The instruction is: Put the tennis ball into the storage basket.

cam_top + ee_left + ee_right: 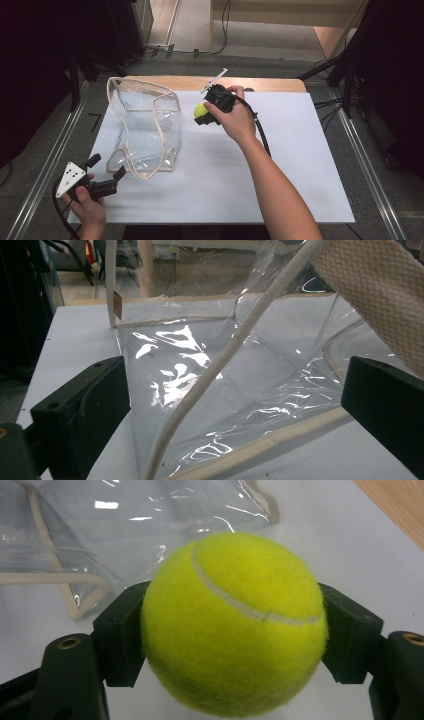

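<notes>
Gripping fuzzy yellow ball [234, 625] (round)

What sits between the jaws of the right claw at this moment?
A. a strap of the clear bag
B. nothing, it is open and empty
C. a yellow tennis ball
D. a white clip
C: the right claw is shut on the tennis ball, its jaws pressing both sides.

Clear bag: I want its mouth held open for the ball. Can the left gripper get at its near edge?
Probably yes: the open left gripper sits just before the clear bag, with nothing between them.
</notes>
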Available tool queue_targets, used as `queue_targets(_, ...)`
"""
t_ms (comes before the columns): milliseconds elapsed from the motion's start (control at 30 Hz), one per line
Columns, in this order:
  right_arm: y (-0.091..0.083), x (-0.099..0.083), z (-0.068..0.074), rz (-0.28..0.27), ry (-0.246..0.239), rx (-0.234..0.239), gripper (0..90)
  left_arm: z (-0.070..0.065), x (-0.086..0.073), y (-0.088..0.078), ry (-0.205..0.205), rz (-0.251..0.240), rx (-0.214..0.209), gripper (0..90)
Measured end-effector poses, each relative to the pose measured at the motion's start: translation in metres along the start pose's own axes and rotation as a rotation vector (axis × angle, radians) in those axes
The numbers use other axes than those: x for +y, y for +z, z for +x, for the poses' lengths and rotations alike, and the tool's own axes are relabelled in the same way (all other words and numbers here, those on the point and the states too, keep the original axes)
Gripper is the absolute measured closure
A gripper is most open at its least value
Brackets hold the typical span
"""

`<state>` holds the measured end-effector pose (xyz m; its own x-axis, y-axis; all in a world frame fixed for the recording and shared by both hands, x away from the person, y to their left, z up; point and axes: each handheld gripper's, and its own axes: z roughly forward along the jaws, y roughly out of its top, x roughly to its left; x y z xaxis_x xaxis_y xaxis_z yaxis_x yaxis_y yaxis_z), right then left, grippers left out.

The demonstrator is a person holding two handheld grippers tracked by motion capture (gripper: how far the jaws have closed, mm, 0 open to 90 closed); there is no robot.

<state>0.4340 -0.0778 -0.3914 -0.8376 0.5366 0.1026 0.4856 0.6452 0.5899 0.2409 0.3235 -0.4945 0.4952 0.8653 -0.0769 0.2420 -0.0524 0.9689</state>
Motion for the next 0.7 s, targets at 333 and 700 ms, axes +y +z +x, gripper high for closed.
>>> queue_targets(333, -0.009, 0.016, 0.014, -0.009, -0.048, 0.011, 23.1, 0.000, 0.000, 0.000, -0.001, 0.001, 0.000, 0.0)
queue_targets(700, -0.012, 0.031, 0.030, -0.019, -0.091, 0.036, 23.1, 0.000, 0.000, 0.000, -0.002, 0.000, -0.002, 0.0)
